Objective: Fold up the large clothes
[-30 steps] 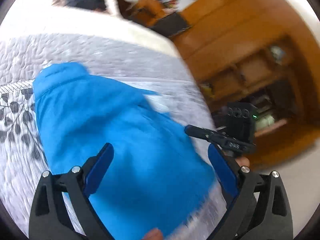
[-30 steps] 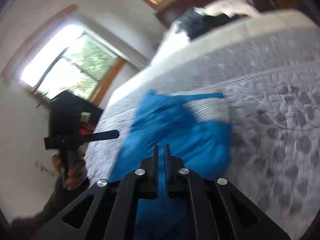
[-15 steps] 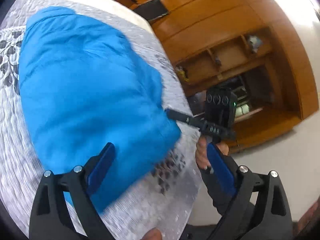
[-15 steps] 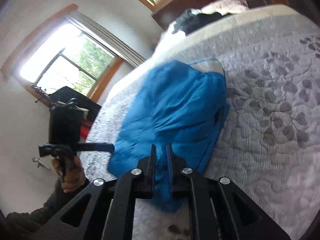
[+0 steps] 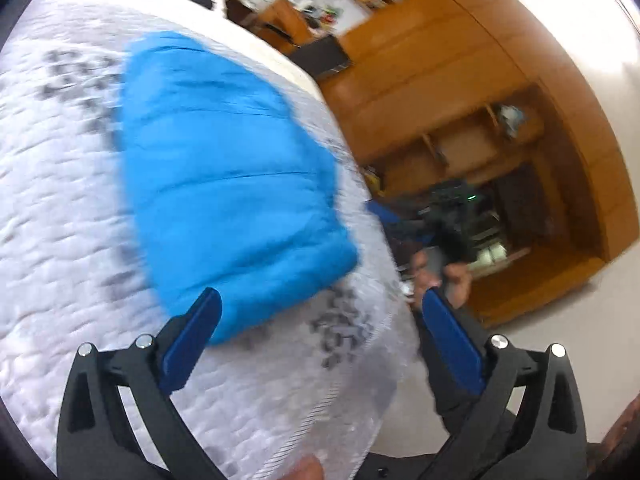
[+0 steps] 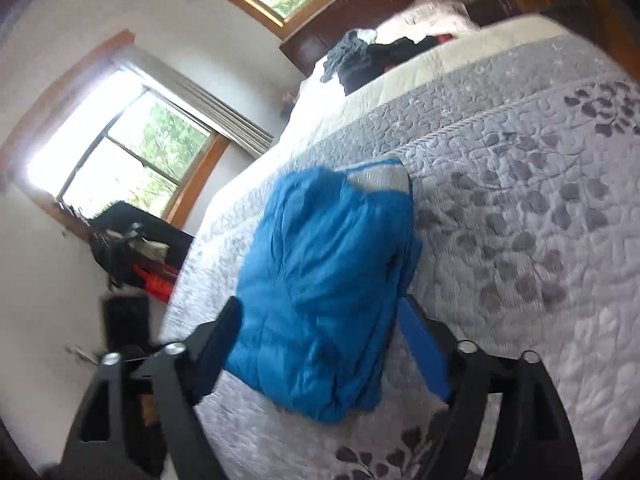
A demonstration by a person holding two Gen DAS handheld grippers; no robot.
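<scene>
A bright blue puffy jacket [image 5: 224, 184] lies folded in a compact bundle on the grey leaf-patterned quilt [image 5: 60, 240], near the bed's foot edge. My left gripper [image 5: 320, 316] is open just short of the jacket's near end, with nothing between its blue pads. In the right wrist view the jacket [image 6: 328, 280] shows a strip of grey lining at its far end. My right gripper [image 6: 320, 312] is open, its fingers standing either side of the jacket's near part without holding it. A hand [image 5: 440, 276] holds the blurred right gripper [image 5: 444, 212] off the bed's edge.
A heap of dark clothes [image 6: 372, 56] sits at the head of the bed. Wooden cabinets and shelves [image 5: 480, 128] stand past the bed's right edge. Two windows [image 6: 120, 156] and a black case with red items [image 6: 140, 252] are on the other side.
My right gripper was shut on the jacket and has now opened and let it go. Both grippers have drawn back toward the bed's foot, and the jacket lies folded.
</scene>
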